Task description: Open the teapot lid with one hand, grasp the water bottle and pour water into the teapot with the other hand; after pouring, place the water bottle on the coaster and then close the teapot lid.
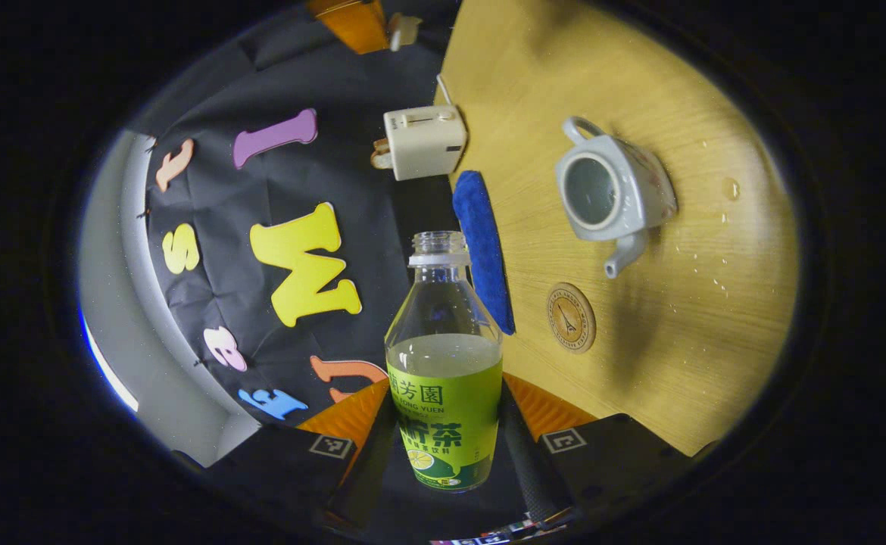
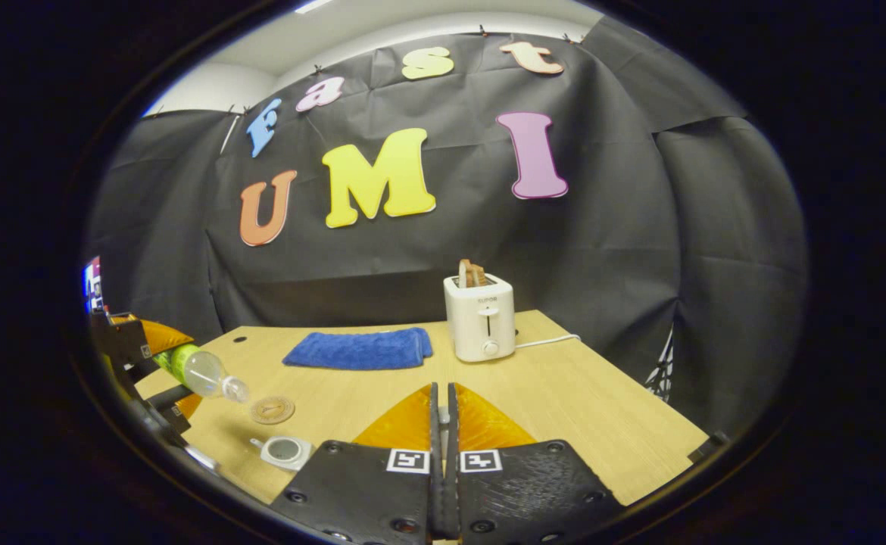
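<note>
My left gripper (image 1: 447,424) is shut on the water bottle (image 1: 443,363), a clear uncapped bottle with a green label, about half full. The right gripper view shows the bottle (image 2: 201,371) tipped, its mouth toward the table, above and left of the teapot (image 2: 284,450). The white teapot (image 1: 613,189) stands on the wooden table (image 1: 678,363) with its top uncovered. A round coaster (image 1: 571,318) lies just in front of its spout. My right gripper (image 2: 443,409) hangs above the table, its jaws nearly together on a thin pale sliver, apparently the teapot lid's knob; the lid itself is hidden.
A folded blue cloth (image 1: 482,250) lies behind the coaster, and a white toaster (image 1: 424,141) with toast stands at the table's back edge, its cord trailing off. Water drops (image 1: 731,188) dot the table beside the teapot.
</note>
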Demonstrator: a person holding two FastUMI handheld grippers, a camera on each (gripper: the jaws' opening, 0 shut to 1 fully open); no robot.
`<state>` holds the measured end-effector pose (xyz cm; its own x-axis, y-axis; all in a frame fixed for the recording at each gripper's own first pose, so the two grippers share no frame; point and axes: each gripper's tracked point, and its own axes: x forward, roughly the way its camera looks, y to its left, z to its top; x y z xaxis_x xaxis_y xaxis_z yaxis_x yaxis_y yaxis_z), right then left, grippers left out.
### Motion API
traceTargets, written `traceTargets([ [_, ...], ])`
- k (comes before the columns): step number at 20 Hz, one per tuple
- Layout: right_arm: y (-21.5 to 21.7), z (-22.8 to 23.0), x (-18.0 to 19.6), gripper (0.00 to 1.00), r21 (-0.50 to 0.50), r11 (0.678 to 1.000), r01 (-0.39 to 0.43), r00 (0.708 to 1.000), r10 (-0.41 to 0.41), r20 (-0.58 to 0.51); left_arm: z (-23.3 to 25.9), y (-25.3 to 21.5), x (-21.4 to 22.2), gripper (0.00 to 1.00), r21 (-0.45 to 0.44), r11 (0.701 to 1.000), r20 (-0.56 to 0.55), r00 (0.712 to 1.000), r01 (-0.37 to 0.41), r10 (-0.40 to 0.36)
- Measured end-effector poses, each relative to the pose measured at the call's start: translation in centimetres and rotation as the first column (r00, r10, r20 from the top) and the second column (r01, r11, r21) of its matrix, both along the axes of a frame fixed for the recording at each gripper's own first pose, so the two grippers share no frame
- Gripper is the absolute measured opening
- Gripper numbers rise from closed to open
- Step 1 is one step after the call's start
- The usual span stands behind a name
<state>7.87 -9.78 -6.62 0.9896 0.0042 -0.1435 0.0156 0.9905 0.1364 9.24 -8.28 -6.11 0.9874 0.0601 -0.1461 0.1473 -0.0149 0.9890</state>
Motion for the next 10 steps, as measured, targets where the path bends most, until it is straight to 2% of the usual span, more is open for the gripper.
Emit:
traceTargets([
  [3, 0.3, 0.1, -0.1, 0.00, 0.015, 1.000, -0.016, 1.000, 0.016, 0.000, 0.3, 1.5, 0.3, 0.75, -0.178, 0.983, -0.017, 0.999, -0.045, 0.043],
  [5, 0.4, 0.0, 0.0, 0.00, 0.016, 1.000, -0.022, 1.000, 0.022, -0.002, 1.1, 2.8, 0.8, 0.75, -0.310, 0.947, -0.012, 0.997, -0.080, 0.080],
  [7, 0.7, 0.0, 0.0, 0.00, 0.009, 1.000, -0.024, 1.000, 0.024, -0.004, 1.5, 3.8, 1.3, 0.75, -0.472, 0.877, -0.003, 0.995, -0.088, 0.098],
  [10, 1.1, -0.2, 0.1, 0.00, 0.000, 1.000, -0.027, 1.000, 0.027, -0.004, 2.2, 3.1, 3.1, 0.76, -0.654, 0.756, 0.034, 0.998, -0.024, 0.061],
])
